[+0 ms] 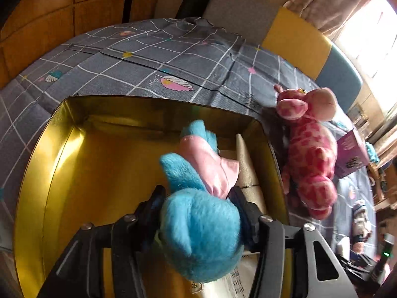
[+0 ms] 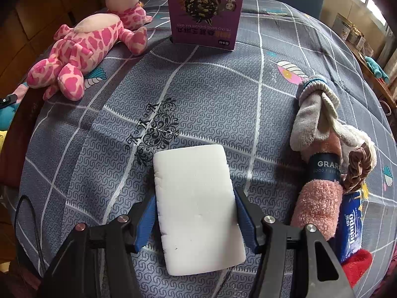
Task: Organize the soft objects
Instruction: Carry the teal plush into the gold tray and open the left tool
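Two grippers loaded: left gripper (image 1: 197, 198) blue plush (image 1: 198, 236), right gripper (image 2: 194, 208) white sponge (image 2: 196, 206).

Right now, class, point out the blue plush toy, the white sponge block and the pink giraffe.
blue plush toy (image 1: 198, 236), left wrist view, on its furry head.
white sponge block (image 2: 196, 206), right wrist view, on its flat top face.
pink giraffe (image 2: 82, 49), right wrist view, on its spotted body.

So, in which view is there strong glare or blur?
Left wrist view: the window is blown out white, the golden box wall shines with glare. Right wrist view: even light, sharp white sponge. Both bend straight lines at the edges.
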A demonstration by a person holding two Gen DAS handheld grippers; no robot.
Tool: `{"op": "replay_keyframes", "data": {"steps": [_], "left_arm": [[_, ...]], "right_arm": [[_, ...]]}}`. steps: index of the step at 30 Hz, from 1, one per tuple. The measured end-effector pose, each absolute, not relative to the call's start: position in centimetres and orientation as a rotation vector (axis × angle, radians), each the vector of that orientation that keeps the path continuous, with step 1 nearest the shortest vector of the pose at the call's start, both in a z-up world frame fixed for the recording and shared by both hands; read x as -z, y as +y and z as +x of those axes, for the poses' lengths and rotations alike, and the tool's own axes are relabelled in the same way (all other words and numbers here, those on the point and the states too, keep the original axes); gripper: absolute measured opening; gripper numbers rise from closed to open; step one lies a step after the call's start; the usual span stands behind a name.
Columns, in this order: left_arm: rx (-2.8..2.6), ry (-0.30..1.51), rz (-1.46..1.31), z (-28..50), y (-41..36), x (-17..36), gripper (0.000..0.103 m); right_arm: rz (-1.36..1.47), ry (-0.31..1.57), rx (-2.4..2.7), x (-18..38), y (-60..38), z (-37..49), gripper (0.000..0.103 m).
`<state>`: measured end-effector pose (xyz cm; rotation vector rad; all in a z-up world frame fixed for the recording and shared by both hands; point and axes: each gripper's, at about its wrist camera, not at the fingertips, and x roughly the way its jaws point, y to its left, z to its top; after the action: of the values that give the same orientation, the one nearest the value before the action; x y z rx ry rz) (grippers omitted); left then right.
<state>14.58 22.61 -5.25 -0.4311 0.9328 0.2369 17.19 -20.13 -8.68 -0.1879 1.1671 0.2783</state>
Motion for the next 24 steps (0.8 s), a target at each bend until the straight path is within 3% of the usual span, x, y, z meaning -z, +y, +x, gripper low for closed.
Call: {"op": "replay_keyframes", "data": {"steps": [7, 24], "left_arm": [[-0.275, 0.907, -0.354, 13.7, 22.0, 4.6, 0.07], [-0.286, 0.745, -0.232, 6.6, 18.3, -0.8, 0.075]], "right_arm": [[-0.192, 1.168, -0.279, 8.7, -20.1, 17.2, 0.06], [-0.221, 1.139, -0.261, 8.5, -19.9, 16.7, 0.06]]}}
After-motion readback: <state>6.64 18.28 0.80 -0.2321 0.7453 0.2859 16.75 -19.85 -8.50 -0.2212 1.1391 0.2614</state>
